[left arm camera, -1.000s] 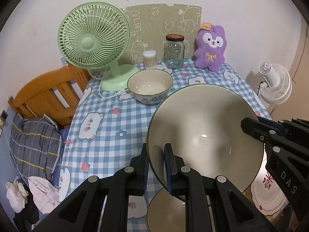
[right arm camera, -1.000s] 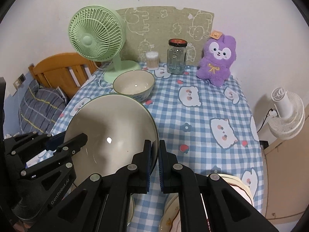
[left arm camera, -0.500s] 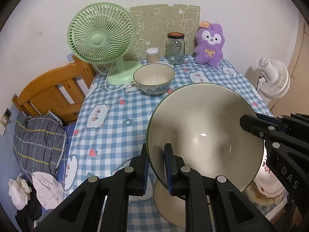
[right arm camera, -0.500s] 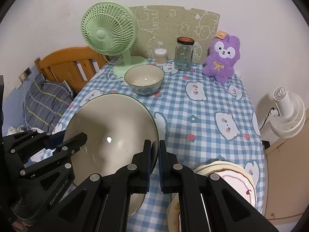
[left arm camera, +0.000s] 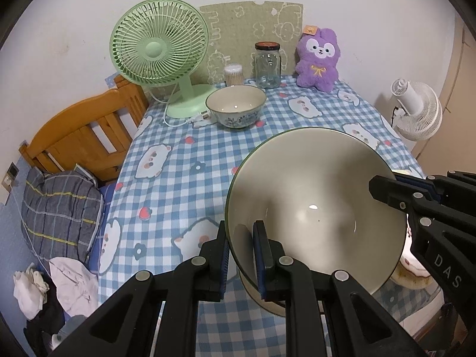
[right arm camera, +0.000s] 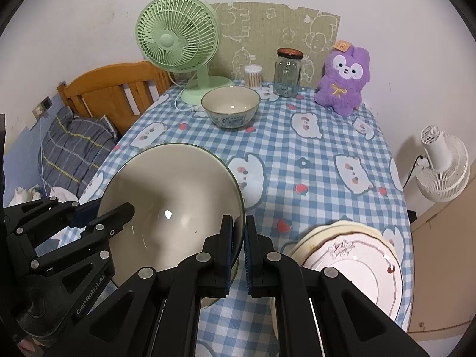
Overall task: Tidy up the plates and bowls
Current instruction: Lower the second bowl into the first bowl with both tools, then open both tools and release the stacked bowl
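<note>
Left gripper (left arm camera: 240,255) and right gripper (right arm camera: 236,247) clamped (seemingly firmly), raised.

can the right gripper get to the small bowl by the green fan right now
Probably not yet. The right gripper is shut on the big bowl's rim, as is the left gripper. The path to the small bowl across the tablecloth looks free.

Checked table (right arm camera: 327,154): green fan (right arm camera: 178,41), small bowl (right arm camera: 230,107), jar (right arm camera: 288,73), plush (right arm camera: 345,80), plate stack (right arm camera: 357,267)
</note>
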### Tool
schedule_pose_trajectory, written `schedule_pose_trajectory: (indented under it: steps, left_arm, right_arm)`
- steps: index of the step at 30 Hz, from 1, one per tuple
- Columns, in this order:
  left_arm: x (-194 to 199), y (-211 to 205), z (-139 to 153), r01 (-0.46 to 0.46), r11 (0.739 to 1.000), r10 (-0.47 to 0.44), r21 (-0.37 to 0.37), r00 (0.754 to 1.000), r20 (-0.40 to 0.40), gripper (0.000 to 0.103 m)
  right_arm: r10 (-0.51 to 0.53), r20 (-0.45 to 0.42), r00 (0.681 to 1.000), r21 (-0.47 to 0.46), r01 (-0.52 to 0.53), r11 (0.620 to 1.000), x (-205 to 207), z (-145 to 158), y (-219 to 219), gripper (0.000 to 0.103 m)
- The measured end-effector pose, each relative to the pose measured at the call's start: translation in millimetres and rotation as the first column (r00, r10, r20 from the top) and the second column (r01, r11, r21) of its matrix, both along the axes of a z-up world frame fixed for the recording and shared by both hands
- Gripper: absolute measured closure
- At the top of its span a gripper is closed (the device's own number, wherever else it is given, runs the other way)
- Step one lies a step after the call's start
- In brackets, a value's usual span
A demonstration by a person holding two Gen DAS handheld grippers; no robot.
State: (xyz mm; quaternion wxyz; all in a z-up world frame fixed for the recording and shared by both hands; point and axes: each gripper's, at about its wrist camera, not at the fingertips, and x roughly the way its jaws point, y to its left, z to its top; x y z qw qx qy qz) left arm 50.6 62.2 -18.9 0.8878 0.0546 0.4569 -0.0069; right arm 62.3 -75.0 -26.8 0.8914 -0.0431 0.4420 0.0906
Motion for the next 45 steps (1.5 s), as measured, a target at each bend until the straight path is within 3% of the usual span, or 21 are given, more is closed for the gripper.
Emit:
schedule_pose_trajectory:
  steps: [27, 31, 32, 34, 36, 39, 42, 44, 45]
  left_arm:
    - [-5.4, 7.5, -56.7, 0.029, 0.999, -0.031, -0.024, 0.994, -0.104, 0.089]
    - [-4.1, 3.7, -59.8, 0.049, 0.999, -0.050, -0.017, 0.996, -0.078, 0.077]
    - [-4.9, 2.3, -58.1, 0.063, 0.998, -0.064, -0.022, 0.996, -0.068, 0.069]
    - [-8.2, -1.3, -51.8, 0.087, 0.996, -0.087, -0.017, 0.996, -0.035, 0.062]
    - [-9.9, -3.5, -46.4, 0.096, 0.995, -0.096, -0.005, 0.995, -0.008, 0.039]
    - [-9.8, -3.3, -44.2, 0.093, 0.996, -0.093, -0.001, 0.996, 0.010, 0.031]
    - [-6.4, -1.6, -47.7, 0.084, 0.996, -0.084, -0.003, 0.996, -0.009, 0.031]
    - [-5.7, 0.0, -48.0, 0.075, 0.997, -0.076, -0.012, 0.997, -0.015, 0.031]
    - [-5.5, 1.2, -46.8, 0.072, 0.997, -0.073, -0.020, 0.997, -0.016, 0.031]
  right_arm:
    - [-0.019, -0.108, 0.994, -0.015, 0.017, 1.000, -0.3, -55.7, 7.1, 0.094]
    - [-0.023, -0.103, 0.994, -0.016, 0.021, 1.000, 4.2, -56.1, 6.7, 0.092]
    - [-0.026, -0.105, 0.994, -0.016, 0.025, 1.000, 5.3, -56.7, 6.4, 0.092]
    - [-0.030, -0.103, 0.994, -0.017, 0.029, 0.999, 6.1, -57.3, 6.1, 0.092]
    - [-0.028, -0.103, 0.994, -0.029, 0.025, 0.999, 6.2, -57.1, 7.3, 0.092]
    - [-0.038, -0.076, 0.996, -0.064, 0.033, 0.997, 4.1, -53.1, 9.2, 0.091]
    - [-0.061, -0.023, 0.998, -0.096, 0.059, 0.994, -0.2, -45.8, 10.0, 0.080]
    - [-0.058, 0.002, 0.998, -0.106, 0.058, 0.993, -1.5, -39.6, 10.3, 0.066]
    - [-0.062, 0.015, 0.998, -0.108, 0.063, 0.992, -2.4, -37.1, 10.1, 0.053]
